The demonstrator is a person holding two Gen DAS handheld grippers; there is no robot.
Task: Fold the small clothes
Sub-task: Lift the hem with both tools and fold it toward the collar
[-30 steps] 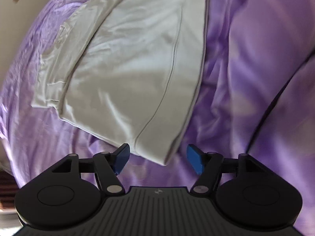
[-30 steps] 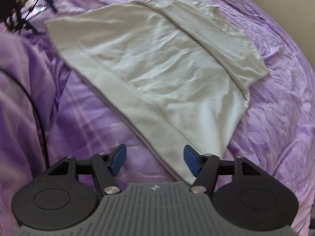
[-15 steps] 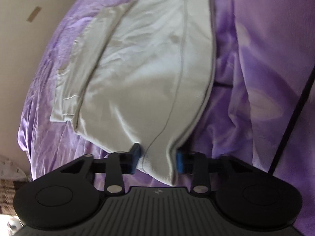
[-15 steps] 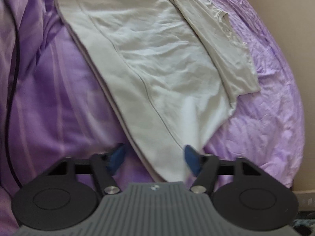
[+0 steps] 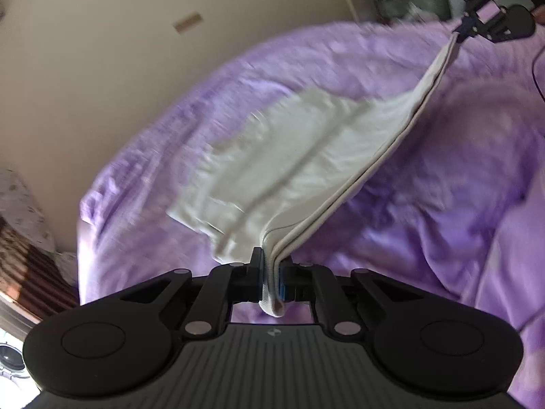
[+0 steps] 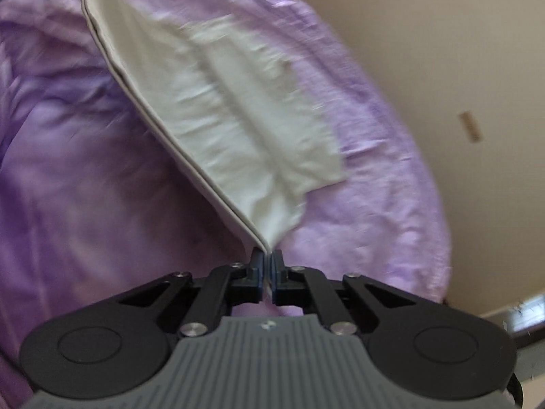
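Observation:
A pale cream T-shirt (image 5: 306, 150) lies partly on a purple bed cover (image 5: 442, 177). Its near hem is raised and stretched taut between both grippers. My left gripper (image 5: 271, 274) has a hem corner bunched between its blue pads, jaws closing on the cloth. The right gripper (image 5: 468, 29) appears far off at the top right, pinching the other end of the hem. In the right wrist view, my right gripper (image 6: 267, 269) is closing tight on a thin hem corner of the shirt (image 6: 231, 102). A folded-in sleeve rests on the far side.
The purple cover (image 6: 68, 177) is rumpled and spreads under and around the shirt. A beige wall (image 5: 102, 51) borders the bed's far side. A thin dark cable (image 5: 536, 68) runs at the right edge, and dark clutter sits beyond the bed's top right.
Both grippers went from open beside the hem corners to closed on them. They rose and tilted, lifting the near hem off the cover so it hangs taut between them.

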